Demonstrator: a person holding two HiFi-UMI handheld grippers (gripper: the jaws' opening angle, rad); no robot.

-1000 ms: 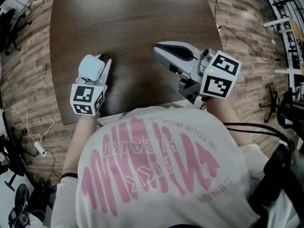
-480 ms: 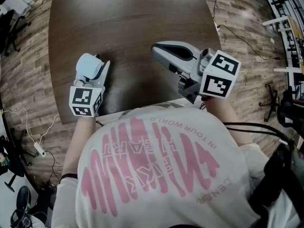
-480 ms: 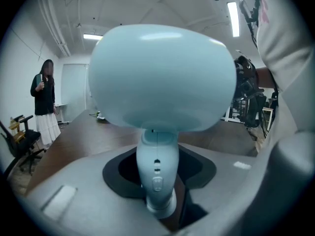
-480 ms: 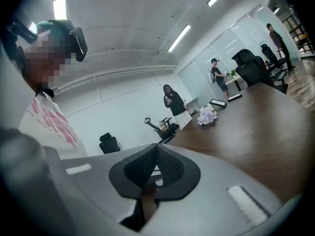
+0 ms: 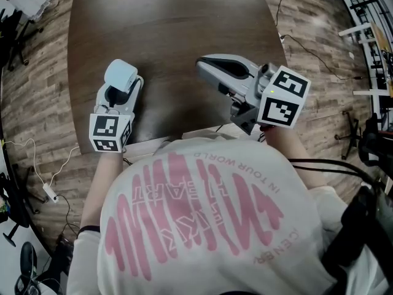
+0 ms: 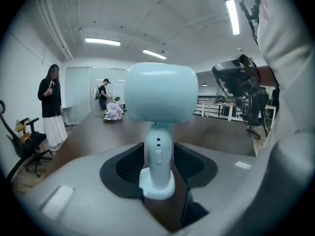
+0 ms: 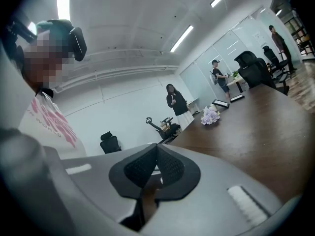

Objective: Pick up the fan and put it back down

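Left gripper (image 5: 118,93) jaws just opened off the fan (image 6: 157,149), seemingly set down; right gripper (image 5: 210,66), at its 3 o'clock, clenched empty

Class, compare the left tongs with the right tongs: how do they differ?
The left tongs stand open, their jaws having just been opening, with the pale blue fan upright between them; the right tongs are shut and empty. The left tongs point at the fan; the right tongs point across the table. Both are grey.

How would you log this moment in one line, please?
fan: upright on table | left claw: just opened, fan between, untouched | right claw: shut, empty
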